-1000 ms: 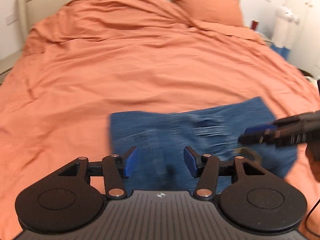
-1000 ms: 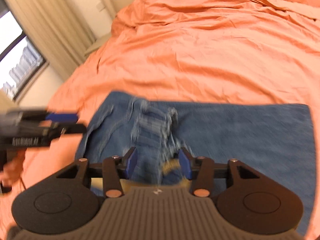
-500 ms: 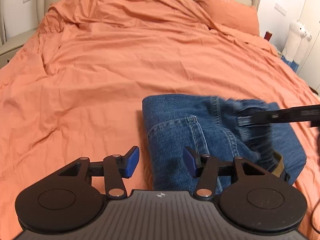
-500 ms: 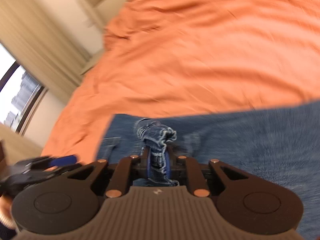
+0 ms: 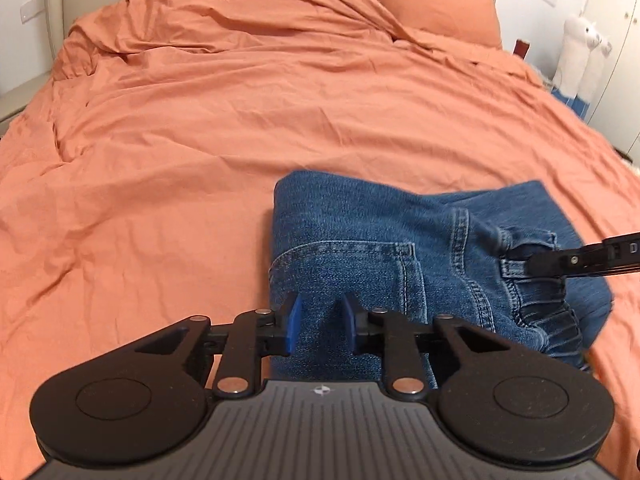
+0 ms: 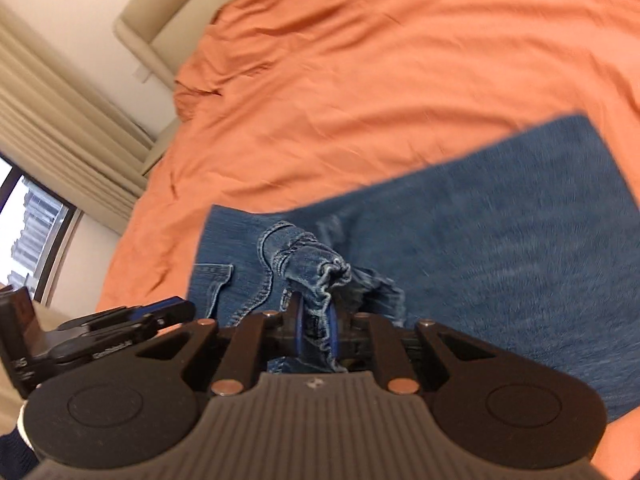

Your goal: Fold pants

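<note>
The pants [image 5: 400,248], blue denim, lie folded on the orange duvet [image 5: 240,120] that covers the bed, at its near side and towards the right in the left wrist view. A back pocket faces up on the top layer, with the gathered waistband at the right end of the bundle. The left gripper [image 5: 320,320] sits low over the left part of the bundle; its jaws have just been closing and stand narrowly apart, with denim lying between the blue pads [image 5: 294,322]. Whether those pads press on the fabric cannot be told from the view (the cloth fills the gap but shows no pinch crease). The right gripper [image 6: 316,332] is pressed together on a bunched fold of the waistband, which rises in a crumpled tuft above its fingertips. In the left wrist view the right gripper [image 5: 532,264] enters from the right edge and meets the waistband at the belt-loop area. In the right wrist view the left gripper [image 6: 176,308] appears at the lower left, beside the pocket edge of the pants [image 6: 500,260]. An orange pillow [image 5: 432,0] lies at the beige headboard [image 5: 56,0], and a white plush toy [image 5: 580,52] stands beyond the right side of the bed.
</note>
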`<state>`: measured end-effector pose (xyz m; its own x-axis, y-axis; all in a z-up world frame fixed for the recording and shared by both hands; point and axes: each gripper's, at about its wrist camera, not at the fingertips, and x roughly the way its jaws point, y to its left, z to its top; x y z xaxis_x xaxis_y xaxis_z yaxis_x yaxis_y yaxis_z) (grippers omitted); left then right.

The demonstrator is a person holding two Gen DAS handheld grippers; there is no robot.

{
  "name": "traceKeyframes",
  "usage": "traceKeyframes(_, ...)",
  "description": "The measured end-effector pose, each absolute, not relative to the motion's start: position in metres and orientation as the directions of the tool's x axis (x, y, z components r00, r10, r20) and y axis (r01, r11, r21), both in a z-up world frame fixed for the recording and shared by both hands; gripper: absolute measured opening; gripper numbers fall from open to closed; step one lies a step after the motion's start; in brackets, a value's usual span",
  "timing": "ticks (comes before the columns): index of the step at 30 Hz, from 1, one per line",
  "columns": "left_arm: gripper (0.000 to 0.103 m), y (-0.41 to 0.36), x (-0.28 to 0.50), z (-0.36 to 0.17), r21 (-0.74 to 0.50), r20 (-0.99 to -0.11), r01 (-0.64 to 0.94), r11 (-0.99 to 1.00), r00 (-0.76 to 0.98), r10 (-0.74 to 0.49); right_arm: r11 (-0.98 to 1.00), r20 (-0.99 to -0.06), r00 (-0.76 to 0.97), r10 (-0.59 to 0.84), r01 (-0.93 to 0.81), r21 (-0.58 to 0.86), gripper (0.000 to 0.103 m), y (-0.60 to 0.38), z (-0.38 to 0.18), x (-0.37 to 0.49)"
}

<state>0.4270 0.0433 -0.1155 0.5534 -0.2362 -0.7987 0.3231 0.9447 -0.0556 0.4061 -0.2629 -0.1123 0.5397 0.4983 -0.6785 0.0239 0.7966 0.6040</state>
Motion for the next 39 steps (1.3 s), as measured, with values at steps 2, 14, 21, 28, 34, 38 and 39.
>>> traceKeyframes(2,0.028,0.045,0.432,-0.122,-0.059,-0.804,0.321,0.945,0.546,-0.235,0.796,-0.685,0.534,0.495,0.037,0.604,0.008,-0.263,-0.128,0.414)
traceKeyframes(14,0.029,0.059,0.444,-0.135,-0.120,-0.808,0.322,0.939,0.518,-0.281,0.672,-0.601,0.497,0.626,0.048,0.739,0.020,-0.265,-0.184,0.441)
traceKeyframes(21,0.029,0.071,0.435,-0.107,-0.165,-0.743,0.231,0.959,0.610,-0.275,0.787,-0.614,0.562,0.554,-0.115,0.606,0.013,-0.242,-0.106,0.438)
traceKeyframes(28,0.029,0.057,0.429,-0.075,-0.184,-0.688,0.216,0.959,0.668,-0.283,0.878,-0.608,0.655,0.448,-0.193,0.438,0.013,-0.245,0.017,0.441)
traceKeyframes(34,0.029,0.024,0.432,-0.073,-0.181,-0.673,0.275,0.944,0.665,-0.323,0.939,-0.669,0.677,0.309,-0.106,0.327,0.013,-0.298,0.039,0.436)
traceKeyframes(38,0.029,-0.002,0.435,-0.090,-0.132,-0.689,0.328,0.935,0.648,-0.324,0.951,-0.733,0.634,0.246,-0.011,0.309,0.013,-0.347,-0.009,0.438)
traceKeyframes(39,0.029,-0.009,0.436,-0.096,-0.119,-0.697,0.341,0.932,0.640,-0.323,0.949,-0.748,0.619,0.239,0.013,0.314,0.013,-0.359,-0.027,0.439)
